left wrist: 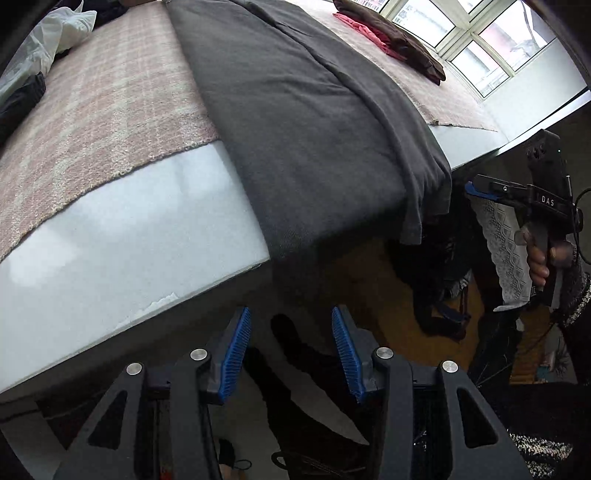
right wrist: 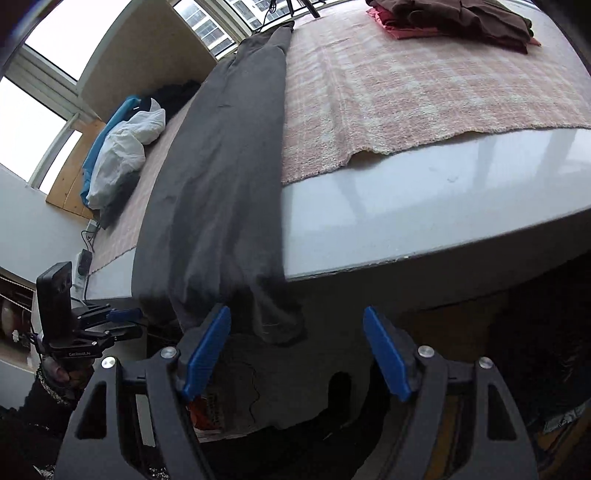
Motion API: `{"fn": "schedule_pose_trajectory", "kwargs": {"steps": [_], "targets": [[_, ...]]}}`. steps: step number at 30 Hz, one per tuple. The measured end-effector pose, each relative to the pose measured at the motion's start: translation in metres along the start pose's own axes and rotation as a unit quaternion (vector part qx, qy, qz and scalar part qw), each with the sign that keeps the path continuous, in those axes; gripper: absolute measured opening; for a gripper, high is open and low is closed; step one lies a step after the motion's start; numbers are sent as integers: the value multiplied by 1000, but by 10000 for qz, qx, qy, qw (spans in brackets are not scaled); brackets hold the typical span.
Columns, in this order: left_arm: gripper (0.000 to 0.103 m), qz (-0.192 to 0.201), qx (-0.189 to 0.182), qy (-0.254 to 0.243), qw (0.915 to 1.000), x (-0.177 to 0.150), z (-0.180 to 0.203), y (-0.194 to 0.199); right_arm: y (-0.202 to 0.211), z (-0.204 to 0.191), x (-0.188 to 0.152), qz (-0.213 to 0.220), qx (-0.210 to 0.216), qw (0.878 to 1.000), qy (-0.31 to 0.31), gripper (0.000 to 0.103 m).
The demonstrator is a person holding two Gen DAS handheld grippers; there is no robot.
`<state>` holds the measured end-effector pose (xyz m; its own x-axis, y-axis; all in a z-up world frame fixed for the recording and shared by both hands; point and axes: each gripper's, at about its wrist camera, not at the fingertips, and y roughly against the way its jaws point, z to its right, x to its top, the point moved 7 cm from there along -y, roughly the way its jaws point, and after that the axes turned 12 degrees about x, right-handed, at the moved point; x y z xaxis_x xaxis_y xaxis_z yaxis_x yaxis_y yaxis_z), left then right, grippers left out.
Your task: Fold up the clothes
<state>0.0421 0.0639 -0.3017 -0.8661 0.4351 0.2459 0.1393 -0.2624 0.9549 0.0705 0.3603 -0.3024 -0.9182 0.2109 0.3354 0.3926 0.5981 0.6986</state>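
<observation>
Across the middle of the pale table (left wrist: 110,236), over a pink-and-cream checked woven mat (left wrist: 103,110), lies a long dark grey knit garment (left wrist: 295,122), stretched from the far side to the near edge, where its end droops over the rim toward the floor. It looks already folded lengthwise into a narrow strip, with one long overlapping layer visible on its right side, so the crosswise folds appear to be what is left. On the far right corner of the mat sits a small stack of finished work: a brown folded garment (right wrist: 465,18) on top of a red folded one (right wrist: 391,27). At the far left a loose heap of white and blue clothes (right wrist: 122,155) waits unfolded, though how many pieces it holds is hard to tell. No basket, box or other container shows in either view. Both tools hang just off the near edge, below the hanging hem: the left gripper (left wrist: 291,354) has its blue ribbed pads parted with nothing between them, and the right gripper (right wrist: 295,354) stands wider apart, also empty, just beside the drooping grey end.
</observation>
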Motion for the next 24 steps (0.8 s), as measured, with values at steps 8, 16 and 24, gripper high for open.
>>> {"fn": "schedule_pose_trajectory", "kwargs": {"steps": [8,16,24], "targets": [[27,119,-250,146,9995,14,11,-12,-41,0,-2,-671,0,9957,639,72],[4,407,-334,-113,9985,15,15,28,-37,-31,-13,-1040,-35,9841,1440,6],[26,8,20,-366,9993,3,7,8,-32,-17,-8,-1387,-341,9809,1318,31]]}}
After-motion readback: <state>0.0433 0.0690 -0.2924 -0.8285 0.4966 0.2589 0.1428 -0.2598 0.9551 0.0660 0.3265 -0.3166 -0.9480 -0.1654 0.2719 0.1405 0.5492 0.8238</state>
